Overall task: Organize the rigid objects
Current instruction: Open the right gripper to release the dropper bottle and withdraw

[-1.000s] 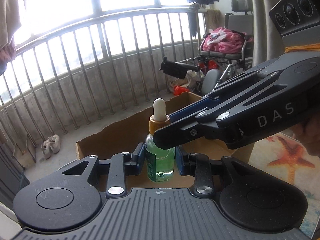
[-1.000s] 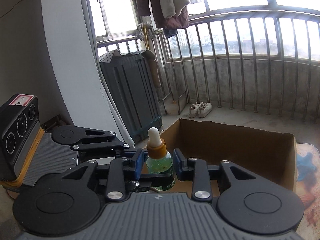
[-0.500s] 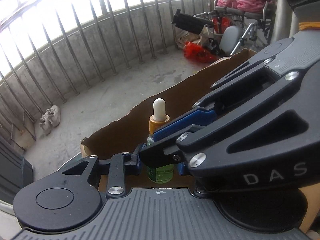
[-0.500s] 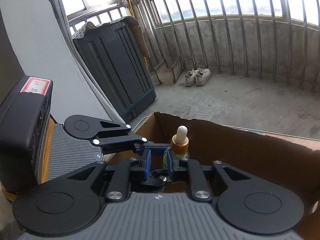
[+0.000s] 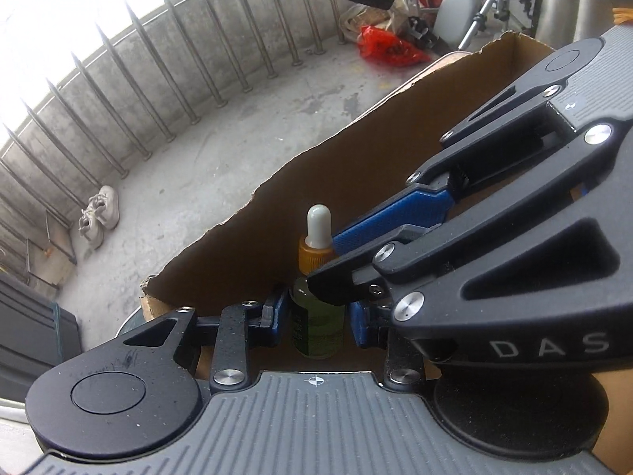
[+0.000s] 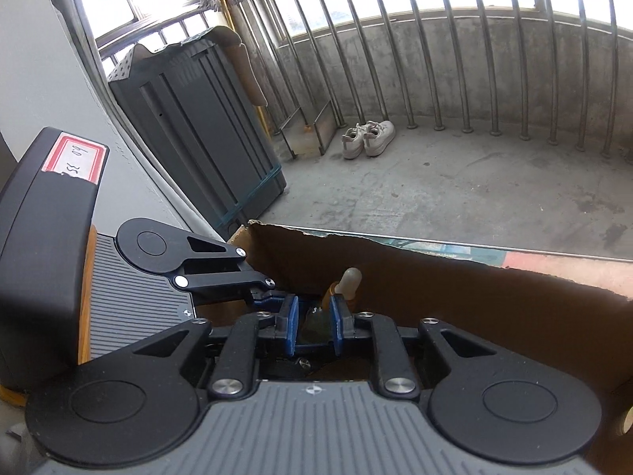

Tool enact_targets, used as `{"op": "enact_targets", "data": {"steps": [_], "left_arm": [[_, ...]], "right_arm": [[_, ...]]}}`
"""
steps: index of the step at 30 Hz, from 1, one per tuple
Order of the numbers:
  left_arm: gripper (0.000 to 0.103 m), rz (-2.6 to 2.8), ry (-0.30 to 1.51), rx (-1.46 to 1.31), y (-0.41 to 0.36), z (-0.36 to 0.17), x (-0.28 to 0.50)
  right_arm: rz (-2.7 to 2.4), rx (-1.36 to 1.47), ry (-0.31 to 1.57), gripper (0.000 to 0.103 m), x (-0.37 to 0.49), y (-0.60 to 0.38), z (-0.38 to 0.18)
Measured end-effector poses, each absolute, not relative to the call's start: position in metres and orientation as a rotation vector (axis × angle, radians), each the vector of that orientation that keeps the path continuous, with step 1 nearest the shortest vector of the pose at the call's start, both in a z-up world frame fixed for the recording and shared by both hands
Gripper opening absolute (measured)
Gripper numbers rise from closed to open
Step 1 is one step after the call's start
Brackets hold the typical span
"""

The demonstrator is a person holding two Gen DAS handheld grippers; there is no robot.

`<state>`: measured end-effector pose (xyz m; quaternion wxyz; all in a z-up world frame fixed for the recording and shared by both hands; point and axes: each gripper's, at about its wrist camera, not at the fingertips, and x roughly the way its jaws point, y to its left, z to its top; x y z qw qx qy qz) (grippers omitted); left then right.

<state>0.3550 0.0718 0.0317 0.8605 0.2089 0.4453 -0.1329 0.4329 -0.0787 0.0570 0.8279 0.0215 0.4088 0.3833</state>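
Bare concrete balcony floor and a steel railing lie beyond the cardboard box. Inside that box, the left gripper has its blue pads against both sides of a green dropper bottle. The right gripper pinches the same bottle crosswise. With two grips on one small glass bottle, an uneven release could twist it, tipping it against the box's wall. Beyond the box, white sneakers sit by the railing.
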Motion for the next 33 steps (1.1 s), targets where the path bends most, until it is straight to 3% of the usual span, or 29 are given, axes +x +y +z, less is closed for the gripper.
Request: {"op": "enact_targets", "data": {"steps": [23,24,27,33], "left_arm": [[0.034,-0.124,0.903,0.673,0.057,0.029,0.35],[0.037,-0.12,0.891,0.688,0.055,0.028,0.35],[0.061,-0.104,0.849,0.725,0.05,0.031,0.344],[0.061,-0.096,0.806,0.769,0.047,0.04,0.333]], "right_arm": [[0.796,0.145,0.943,0.023,0.45,-0.065,0.037],[0.795,0.139,0.942,0.023,0.45,-0.065,0.037],[0.809,0.146,0.942,0.023,0.449,-0.064,0.041],[0.824,0.15,0.919,0.023,0.443,-0.063,0.052]]}}
